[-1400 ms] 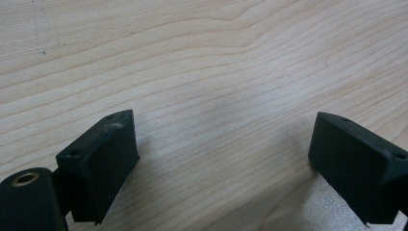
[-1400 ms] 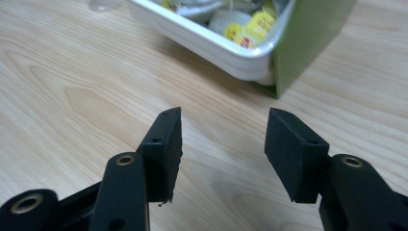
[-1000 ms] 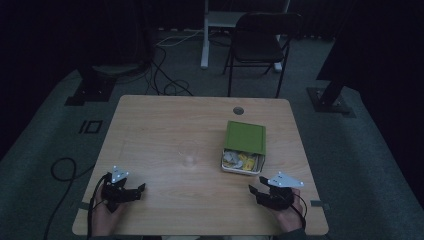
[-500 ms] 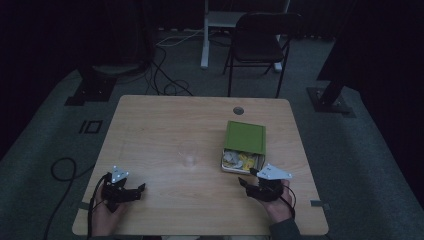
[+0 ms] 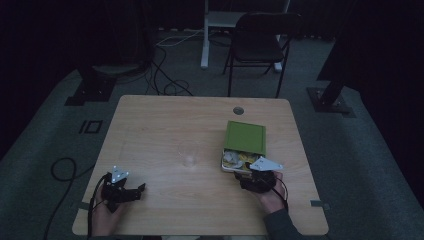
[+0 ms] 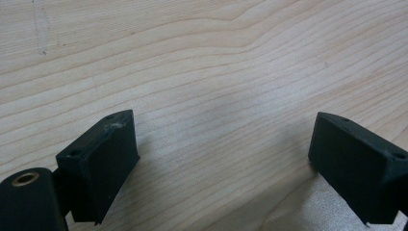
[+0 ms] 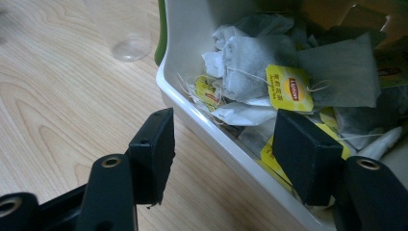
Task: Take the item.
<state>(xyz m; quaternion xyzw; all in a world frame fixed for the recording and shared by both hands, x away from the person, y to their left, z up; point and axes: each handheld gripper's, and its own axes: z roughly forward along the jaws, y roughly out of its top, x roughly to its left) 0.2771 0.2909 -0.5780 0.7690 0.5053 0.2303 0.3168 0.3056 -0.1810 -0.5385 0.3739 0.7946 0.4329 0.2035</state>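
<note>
Left gripper (image 5: 131, 191) low over the table near the front-left corner, held in the left hand (image 5: 107, 212), forearm entering from the front edge; jaws wide apart, nothing between them, pads (image 6: 103, 166) close above the wood. Right gripper (image 5: 246, 176) toward the front-right, gripped by the right hand (image 5: 272, 197), sleeve at the front edge; jaws just opening, spread wide, one pad (image 7: 154, 154) over the table, gripping nothing.
</note>
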